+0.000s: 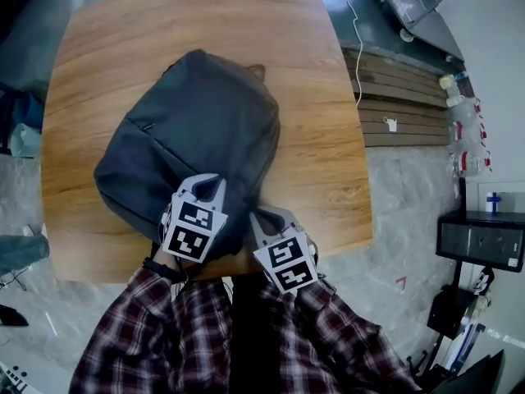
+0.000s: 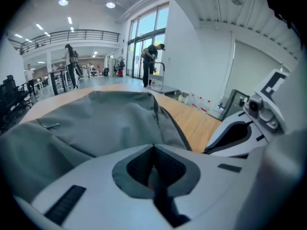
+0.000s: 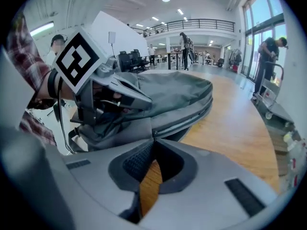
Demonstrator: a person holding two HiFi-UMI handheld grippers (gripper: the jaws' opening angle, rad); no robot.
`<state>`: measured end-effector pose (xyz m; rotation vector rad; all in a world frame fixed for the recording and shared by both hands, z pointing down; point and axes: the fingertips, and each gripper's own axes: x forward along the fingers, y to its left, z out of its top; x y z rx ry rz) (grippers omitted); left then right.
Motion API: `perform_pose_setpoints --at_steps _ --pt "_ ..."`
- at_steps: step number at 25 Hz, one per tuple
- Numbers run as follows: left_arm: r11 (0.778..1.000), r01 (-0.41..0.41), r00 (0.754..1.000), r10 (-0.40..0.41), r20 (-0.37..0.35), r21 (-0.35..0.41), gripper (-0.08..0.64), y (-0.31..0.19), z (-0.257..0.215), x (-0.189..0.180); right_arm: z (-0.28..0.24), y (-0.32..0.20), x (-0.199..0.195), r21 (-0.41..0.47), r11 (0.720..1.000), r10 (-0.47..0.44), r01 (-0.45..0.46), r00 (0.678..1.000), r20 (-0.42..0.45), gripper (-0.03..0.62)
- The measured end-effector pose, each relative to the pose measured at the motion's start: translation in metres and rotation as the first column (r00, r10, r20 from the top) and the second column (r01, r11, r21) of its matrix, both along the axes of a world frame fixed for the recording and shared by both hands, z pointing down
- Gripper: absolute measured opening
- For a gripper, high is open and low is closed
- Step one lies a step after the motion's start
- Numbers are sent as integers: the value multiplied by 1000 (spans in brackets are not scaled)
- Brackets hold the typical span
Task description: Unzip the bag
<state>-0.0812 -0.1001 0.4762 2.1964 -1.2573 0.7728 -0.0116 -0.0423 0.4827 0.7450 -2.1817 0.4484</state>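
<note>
While the bag (image 1: 197,130) lies zipped on the worktop (image 1: 320,97), we set the left tongs (image 2: 153,147), pressed together, over its near corner to steady it, and the right tongs (image 3: 153,140), also pressed together, against the side zip (image 3: 192,114), likely to begin opening it.

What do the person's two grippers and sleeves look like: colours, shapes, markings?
Both the left gripper and the right gripper have light grey shells that taper to a point. Each carries a cube with black-and-white square markers. The pads are dark and textured. The sleeves are plaid in dark red, black and white, and a black wristband sits at the left wrist.
</note>
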Motion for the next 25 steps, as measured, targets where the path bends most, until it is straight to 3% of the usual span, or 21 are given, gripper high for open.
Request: perform_pose_setpoints --at_steps 3,6,12,15,20,25 --pt "993 69 996 -62 -69 98 11 8 -53 -1 -40 -4 8 28 997 73 -76 993 89 12" --pt "969 157 979 -128 -158 192 9 22 -112 -10 -100 -17 7 108 984 118 -142 971 207 11" --pt "870 358 907 -237 -348 339 11 33 -218 -38 -211 -37 -24 281 949 28 -144 926 377 11" --pt "840 384 900 -246 -361 384 10 33 -249 -46 -247 -45 -40 359 922 -20 -145 908 419 11" --pt "787 386 913 -252 -320 481 10 44 -283 -55 -283 -39 -56 437 891 -92 -126 891 444 11" --pt "779 382 916 -250 -312 497 9 50 -302 -63 -309 -33 -69 466 877 -121 -119 883 453 11"
